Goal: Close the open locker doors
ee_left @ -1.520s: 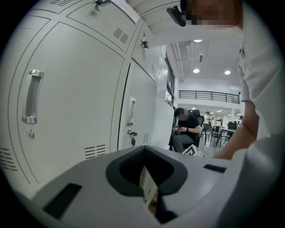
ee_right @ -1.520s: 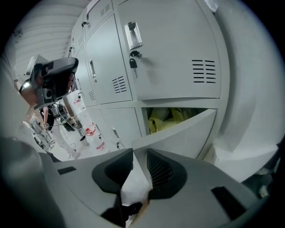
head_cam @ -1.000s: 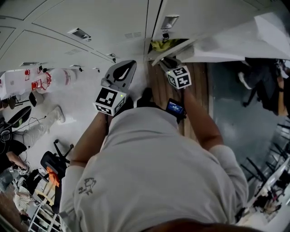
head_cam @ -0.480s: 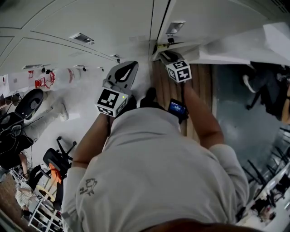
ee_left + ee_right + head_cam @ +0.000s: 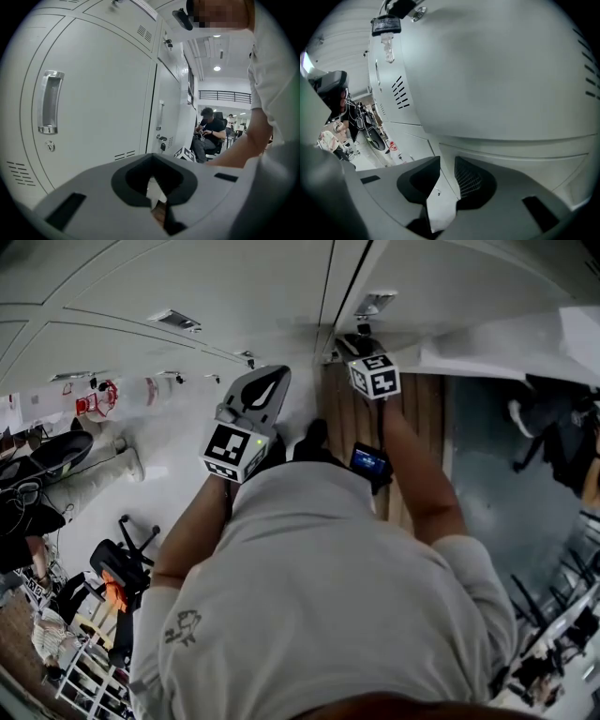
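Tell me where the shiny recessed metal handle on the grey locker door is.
The handle shows in the left gripper view, at left on the closed locker door, just above a small round lock.

- Locker door (image 5: 103, 93): smooth painted metal, matt light grey.
- Handle (image 5: 50, 101): polished, glossy metal.
- Floor (image 5: 347, 409): wood planks.
- Left gripper (image 5: 152, 185): matt grey plastic.
- Shirt (image 5: 319, 596): plain cloth.
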A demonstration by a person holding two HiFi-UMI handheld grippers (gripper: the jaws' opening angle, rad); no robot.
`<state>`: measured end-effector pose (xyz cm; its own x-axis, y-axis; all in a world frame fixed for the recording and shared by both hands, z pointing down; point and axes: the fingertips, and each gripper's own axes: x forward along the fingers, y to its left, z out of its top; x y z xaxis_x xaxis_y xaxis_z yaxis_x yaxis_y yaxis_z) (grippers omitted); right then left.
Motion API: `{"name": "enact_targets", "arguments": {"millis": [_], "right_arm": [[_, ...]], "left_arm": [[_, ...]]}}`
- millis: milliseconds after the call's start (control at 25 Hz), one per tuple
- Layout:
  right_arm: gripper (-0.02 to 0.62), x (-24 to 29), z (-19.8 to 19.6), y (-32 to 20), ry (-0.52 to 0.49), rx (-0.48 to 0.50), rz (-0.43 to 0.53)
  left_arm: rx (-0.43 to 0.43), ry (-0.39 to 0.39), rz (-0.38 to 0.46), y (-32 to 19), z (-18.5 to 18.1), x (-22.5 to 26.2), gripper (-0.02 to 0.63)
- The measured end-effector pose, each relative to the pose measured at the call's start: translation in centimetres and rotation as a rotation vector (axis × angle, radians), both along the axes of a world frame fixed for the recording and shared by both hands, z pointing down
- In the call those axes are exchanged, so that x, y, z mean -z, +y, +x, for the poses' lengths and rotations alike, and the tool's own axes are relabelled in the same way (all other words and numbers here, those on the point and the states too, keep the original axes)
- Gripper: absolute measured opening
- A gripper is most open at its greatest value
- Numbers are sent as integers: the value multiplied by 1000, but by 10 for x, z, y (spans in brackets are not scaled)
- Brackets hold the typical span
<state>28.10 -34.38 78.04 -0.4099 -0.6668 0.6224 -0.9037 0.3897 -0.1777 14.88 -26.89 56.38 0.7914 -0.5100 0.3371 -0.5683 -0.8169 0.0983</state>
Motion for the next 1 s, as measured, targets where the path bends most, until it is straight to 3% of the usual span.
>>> {"name": "enact_targets", "arguments": {"millis": [480, 1000], "right_arm": [[84, -1, 1, -6, -21, -20, -11], [84, 10, 3, 11, -28, -24, 14]], "left_arm": [[25, 0, -17, -1, -8, -3, -5], [-4, 13, 12, 15, 2, 3, -5]]}}
